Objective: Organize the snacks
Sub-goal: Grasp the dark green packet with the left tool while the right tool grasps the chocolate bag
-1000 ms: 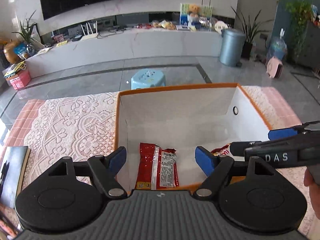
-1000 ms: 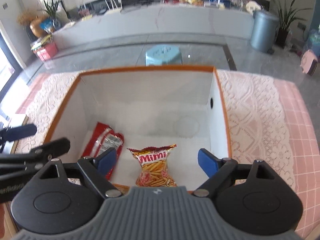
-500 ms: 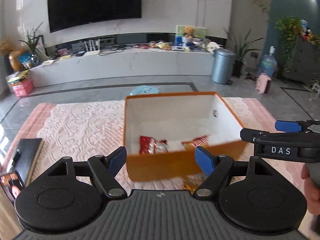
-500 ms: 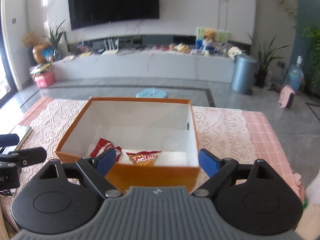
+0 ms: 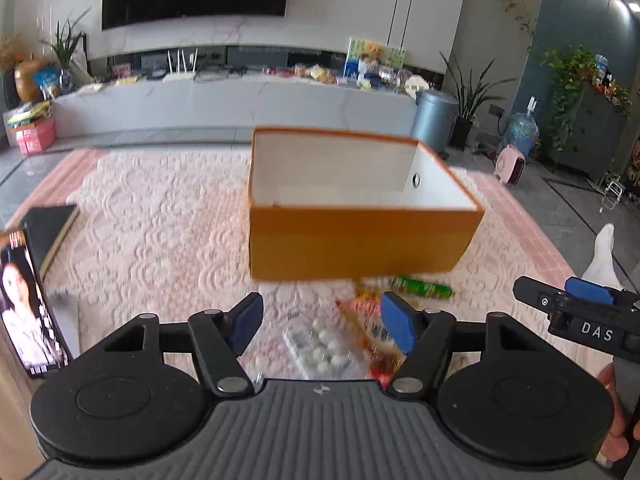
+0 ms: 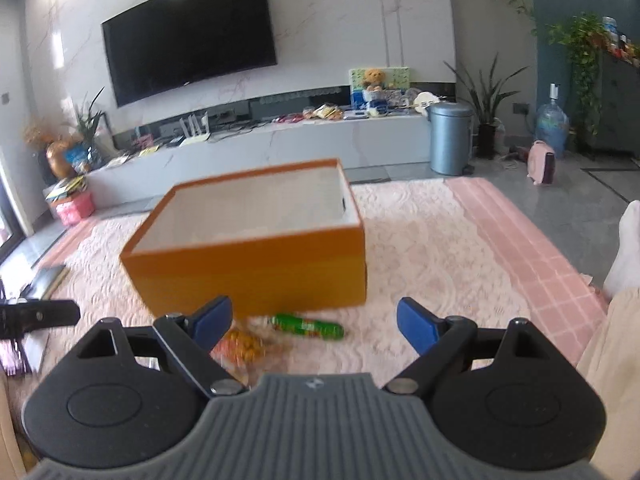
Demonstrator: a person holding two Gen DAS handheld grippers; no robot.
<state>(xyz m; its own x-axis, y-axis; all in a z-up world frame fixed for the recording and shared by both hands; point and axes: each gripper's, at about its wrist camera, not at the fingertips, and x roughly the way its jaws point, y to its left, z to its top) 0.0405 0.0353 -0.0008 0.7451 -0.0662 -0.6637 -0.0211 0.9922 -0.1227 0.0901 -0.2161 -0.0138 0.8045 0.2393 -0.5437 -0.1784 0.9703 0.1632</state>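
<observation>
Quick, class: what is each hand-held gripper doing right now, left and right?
Left hand-held gripper: open, holding nothing; its jaws have just been closing, over loose snacks.
Right hand-held gripper: open, holding nothing.

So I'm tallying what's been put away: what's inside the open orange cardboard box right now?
Only the white inner walls of the orange cardboard box show in either view. Its near wall hides the floor, so any snacks inside cannot be seen.

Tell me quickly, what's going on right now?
Left tongs just narrowing, empty; right tongs open, empty. Snack packets loose before orange box. Nothing blocking.
</observation>
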